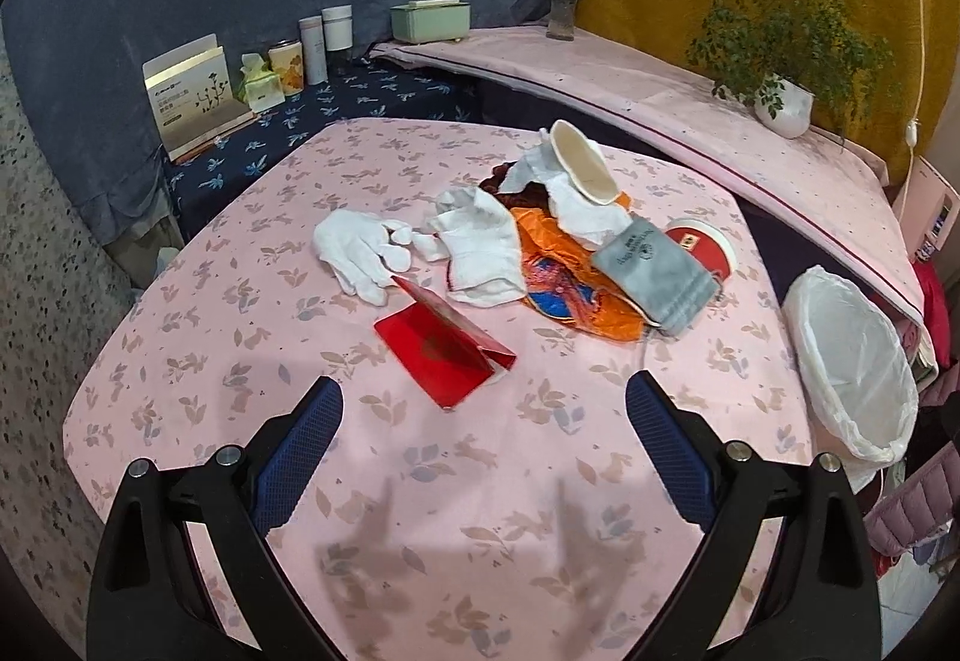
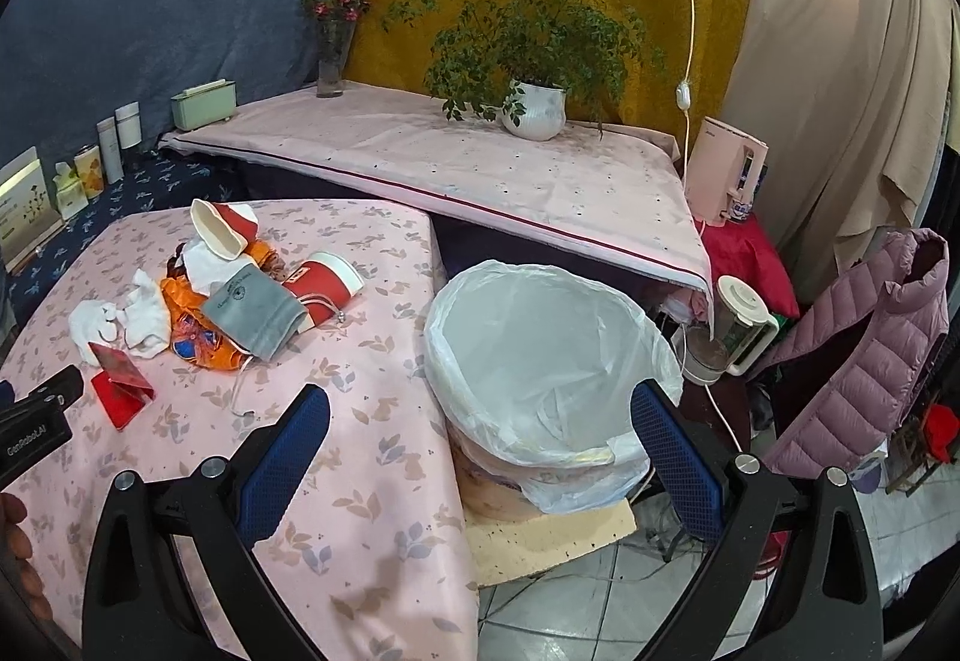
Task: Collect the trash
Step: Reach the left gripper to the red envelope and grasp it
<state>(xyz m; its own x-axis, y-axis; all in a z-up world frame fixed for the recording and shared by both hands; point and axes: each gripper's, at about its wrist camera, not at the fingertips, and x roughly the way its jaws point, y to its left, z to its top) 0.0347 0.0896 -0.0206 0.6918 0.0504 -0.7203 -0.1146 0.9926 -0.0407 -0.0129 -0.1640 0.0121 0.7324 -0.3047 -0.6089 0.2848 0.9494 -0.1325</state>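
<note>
between and beyond the spread blue fingers of the left gripper (image 1: 483, 397) lies a pink, leaf-printed tablecloth (image 1: 180, 361) with a small heap of trash on it. the left gripper's fingers are wide apart and hold nothing, hovering above bare cloth. just ahead of the gap between them lies a folded red envelope (image 1: 444, 349), partly open like a booklet. farther ahead and toward the left finger's side lies a white glove (image 1: 360, 253); next to it, straight ahead, a second crumpled white glove (image 1: 480, 247) rests on the edge of an orange plastic wrapper (image 1: 570, 289). a grey pouch (image 1: 654, 271) lies on the wrapper toward the right finger's side, with a tipped red paper cup (image 1: 702, 247) just behind it. at the far end of the heap another paper cup (image 1: 585, 162) lies tilted on crumpled white tissue. outside the right finger, beside the table edge, stands a bin lined with a white plastic bag (image 1: 852, 361). the right gripper (image 2: 480, 409) also has its fingers wide apart and empty; the lined bin (image 2: 540, 337) sits straight ahead between them, its mouth open and nothing visible inside. the trash heap lies well out past its left finger, and part of the left gripper's black body shows at that picture's left edge. far ahead, a potted plant (image 2: 534, 108) and a vase of flowers (image 2: 331, 54) stand on a raised pink-covered shelf.
</note>
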